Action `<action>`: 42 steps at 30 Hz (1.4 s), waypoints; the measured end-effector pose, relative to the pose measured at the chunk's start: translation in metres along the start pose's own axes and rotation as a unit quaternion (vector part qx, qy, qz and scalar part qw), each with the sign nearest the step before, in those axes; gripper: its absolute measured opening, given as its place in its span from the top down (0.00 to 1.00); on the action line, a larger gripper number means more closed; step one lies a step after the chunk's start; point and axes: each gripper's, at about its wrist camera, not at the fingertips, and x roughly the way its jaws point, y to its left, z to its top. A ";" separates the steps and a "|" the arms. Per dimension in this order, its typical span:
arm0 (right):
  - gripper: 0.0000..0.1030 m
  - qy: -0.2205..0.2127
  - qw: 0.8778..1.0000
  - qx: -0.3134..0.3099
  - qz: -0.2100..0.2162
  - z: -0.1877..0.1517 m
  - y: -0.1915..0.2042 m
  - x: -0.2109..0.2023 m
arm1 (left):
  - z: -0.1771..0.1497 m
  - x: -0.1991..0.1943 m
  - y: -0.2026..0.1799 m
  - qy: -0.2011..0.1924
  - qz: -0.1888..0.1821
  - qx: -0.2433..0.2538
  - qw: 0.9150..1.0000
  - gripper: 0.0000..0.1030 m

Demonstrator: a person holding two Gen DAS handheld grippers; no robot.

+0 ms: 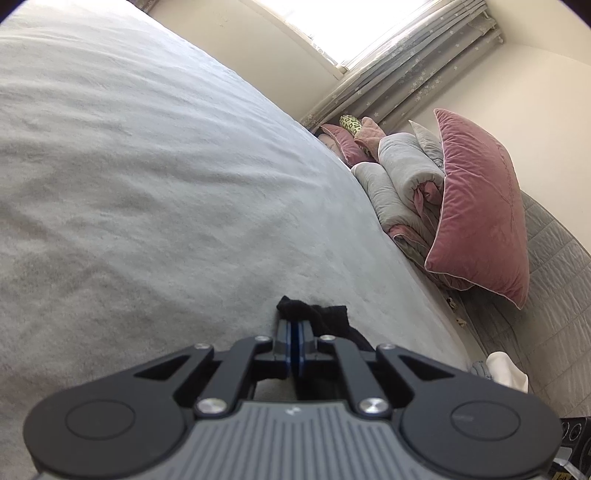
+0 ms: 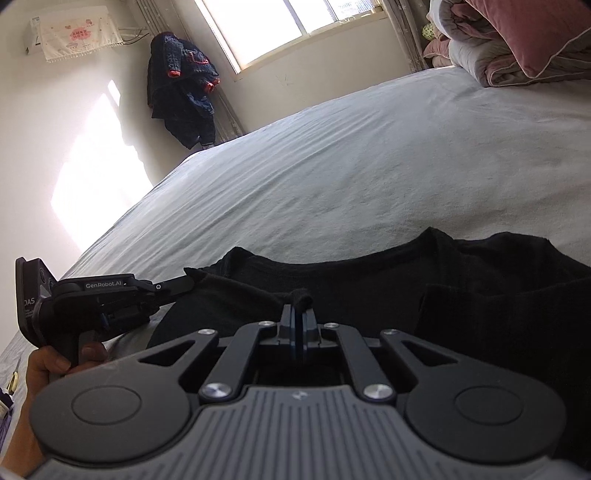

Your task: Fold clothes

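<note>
A black garment [image 2: 406, 288] lies partly spread on the pale grey bed sheet [image 2: 332, 166], with a doubled layer on its right side. My right gripper [image 2: 297, 312] is shut on a small raised pinch of the black cloth near its front edge. In the left wrist view, my left gripper [image 1: 295, 326] is shut on a bunched corner of the same black garment [image 1: 328, 317], and most of the cloth is hidden under the gripper body. In the right wrist view, a hand [image 2: 48, 362] holds the left gripper [image 2: 188, 278] at the garment's left corner.
A pink pillow [image 1: 480, 206] and rolled grey quilts [image 1: 402, 173] are stacked along the bed's far side by the curtain [image 1: 406, 62]. A dark jacket [image 2: 181, 88] hangs in the corner by the window [image 2: 288, 26]. Scissors [image 2: 14, 378] lie at the bed's left edge.
</note>
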 end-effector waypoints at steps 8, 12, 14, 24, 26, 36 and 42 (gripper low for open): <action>0.77 0.059 0.972 -0.170 0.154 0.005 0.030 -0.042 | 0.000 -0.011 -0.005 0.053 -0.025 0.006 0.998 0.76; 0.54 0.074 0.948 -0.261 0.165 -0.014 0.055 -0.042 | -0.008 -0.021 -0.009 0.083 -0.027 0.024 0.996 0.72; 0.54 0.096 0.941 -0.282 0.162 -0.022 0.061 -0.032 | -0.010 -0.028 -0.011 0.096 -0.028 0.029 0.995 0.69; 0.60 0.103 0.926 -0.338 0.136 -0.037 0.068 -0.020 | -0.043 -0.085 -0.070 0.133 0.027 0.206 0.969 0.51; 0.62 0.099 0.924 -0.342 0.135 -0.037 0.068 -0.022 | -0.056 -0.095 -0.082 0.123 0.046 0.248 0.960 0.51; 0.83 0.092 0.926 -0.344 0.129 -0.037 0.062 -0.018 | -0.106 -0.086 -0.109 0.105 0.137 0.396 0.902 0.83; 0.93 0.066 0.927 -0.340 0.147 -0.030 0.061 -0.032 | -0.106 -0.102 -0.097 0.054 0.192 0.359 0.912 0.95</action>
